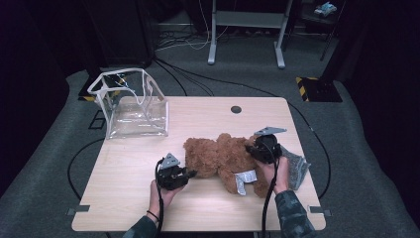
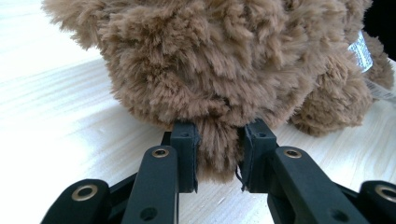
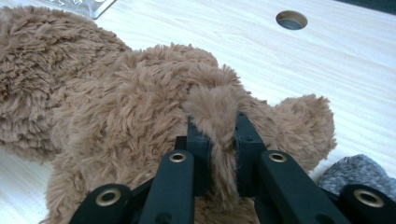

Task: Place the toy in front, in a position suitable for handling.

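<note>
A brown plush teddy bear (image 1: 223, 158) lies on the light wooden table (image 1: 198, 208) with white tags near its lower side. My left gripper (image 1: 190, 173) sits at the bear's left end. In the left gripper view its jaws pinch a tuft of the bear's (image 2: 224, 70) fur, with the left gripper (image 2: 218, 156) pressed on both sides. My right gripper (image 1: 253, 148) is at the bear's right side. In the right gripper view my right gripper (image 3: 222, 151) squeezes a fold of the bear's (image 3: 116, 112) plush.
A clear plastic bag with white trim (image 1: 131, 106) stands open at the table's back left. A grey knitted item (image 1: 297, 171) lies at the right edge, also seen as grey fabric (image 3: 355, 175). A round cable hole (image 1: 236, 109) is near the back edge.
</note>
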Motion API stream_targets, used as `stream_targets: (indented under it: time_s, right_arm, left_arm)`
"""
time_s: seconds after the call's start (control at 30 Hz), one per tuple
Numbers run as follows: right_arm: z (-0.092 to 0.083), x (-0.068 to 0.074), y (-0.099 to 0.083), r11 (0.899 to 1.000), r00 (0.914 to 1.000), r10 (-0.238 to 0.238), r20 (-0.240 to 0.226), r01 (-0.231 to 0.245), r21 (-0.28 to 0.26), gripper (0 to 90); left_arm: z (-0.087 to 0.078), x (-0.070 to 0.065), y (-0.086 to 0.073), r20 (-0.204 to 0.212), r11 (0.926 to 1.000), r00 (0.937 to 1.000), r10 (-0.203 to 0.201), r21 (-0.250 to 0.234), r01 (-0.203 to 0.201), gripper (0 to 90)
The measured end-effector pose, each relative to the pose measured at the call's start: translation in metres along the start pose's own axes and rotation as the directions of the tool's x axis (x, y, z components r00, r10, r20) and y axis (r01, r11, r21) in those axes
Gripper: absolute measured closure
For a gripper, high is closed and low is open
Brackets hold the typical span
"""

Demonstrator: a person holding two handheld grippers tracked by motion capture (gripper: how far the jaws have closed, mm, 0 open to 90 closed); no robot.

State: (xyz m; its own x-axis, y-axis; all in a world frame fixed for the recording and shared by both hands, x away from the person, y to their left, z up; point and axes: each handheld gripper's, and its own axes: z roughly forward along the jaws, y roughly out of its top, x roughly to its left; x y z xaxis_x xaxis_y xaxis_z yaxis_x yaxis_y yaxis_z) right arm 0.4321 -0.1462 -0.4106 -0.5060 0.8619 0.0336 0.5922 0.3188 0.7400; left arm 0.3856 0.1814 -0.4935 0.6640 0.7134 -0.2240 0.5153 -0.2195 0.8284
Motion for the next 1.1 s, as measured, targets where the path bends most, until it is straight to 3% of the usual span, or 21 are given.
stream_targets:
  time_s: [0.13,0.27,0.63,1.1]
  right_arm:
    - [-0.004,0.002,0.008,1.000,0.9999,-0.012,0.002,0.012,-0.018,80.9]
    - [-0.004,0.005,0.014,1.000,0.9998,-0.019,0.007,0.019,-0.025,80.9]
    - [0.004,0.011,0.031,0.998,0.9987,-0.050,0.006,0.050,-0.037,80.9]
    - [0.019,0.010,0.038,0.999,0.9995,-0.030,0.012,0.031,-0.043,80.7]
  left_arm:
    - [-0.004,0.002,0.005,-0.002,0.9996,0.9998,-0.018,-0.022,0.018,71.3]
    - [-0.006,0.006,0.008,-0.010,0.9996,0.9999,-0.007,-0.026,0.007,71.3]
    - [-0.006,0.020,0.014,-0.048,0.9984,0.9981,-0.039,-0.042,0.037,71.1]
    - [0.001,0.031,0.018,-0.078,0.9980,0.9954,-0.055,-0.035,0.053,70.9]
